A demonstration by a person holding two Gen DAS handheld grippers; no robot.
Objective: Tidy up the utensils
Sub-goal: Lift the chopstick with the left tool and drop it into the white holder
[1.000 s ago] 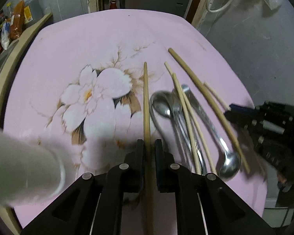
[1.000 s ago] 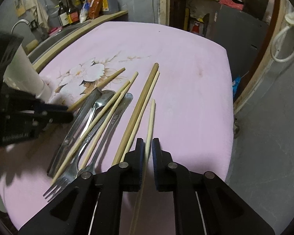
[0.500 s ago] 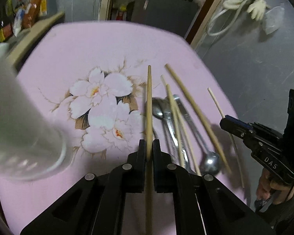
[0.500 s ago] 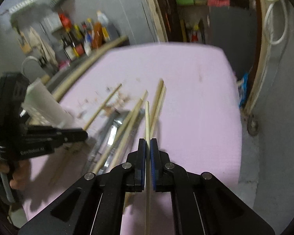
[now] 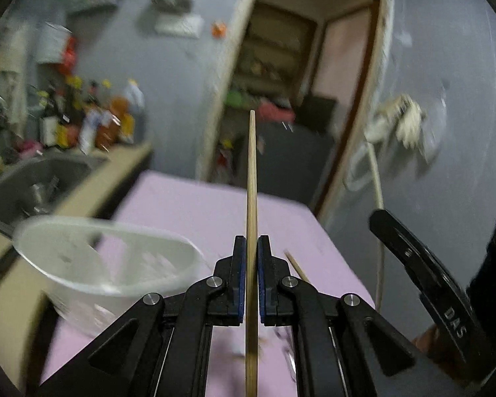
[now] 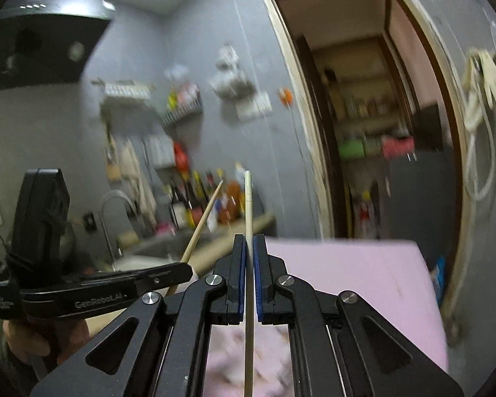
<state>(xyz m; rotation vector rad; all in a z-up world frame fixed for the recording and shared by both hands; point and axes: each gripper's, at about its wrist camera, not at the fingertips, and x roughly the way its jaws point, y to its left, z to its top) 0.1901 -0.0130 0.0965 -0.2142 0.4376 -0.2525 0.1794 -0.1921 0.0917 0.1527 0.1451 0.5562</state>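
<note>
My left gripper (image 5: 251,241) is shut on a tan wooden chopstick (image 5: 251,178), held lifted and pointing up and forward over the pink table (image 5: 195,205). A white slotted utensil holder (image 5: 109,261) stands just to its left, close below. My right gripper (image 6: 249,240) is shut on a pale thin chopstick (image 6: 248,205), also raised above the table (image 6: 347,264). The left gripper (image 6: 182,269) and its chopstick (image 6: 201,221) show at the left of the right wrist view. The right gripper's body (image 5: 423,274) shows at the right of the left wrist view.
Another chopstick (image 5: 296,266) lies on the table beyond my left fingers. A sink (image 5: 33,178) and a counter with bottles (image 5: 92,125) are at the left. An open doorway (image 6: 373,132) is behind the table.
Both grippers have lifted and tilted upward with their chopsticks, so the views now face the wall and doorway. The white holder has come closer beside the left gripper.
</note>
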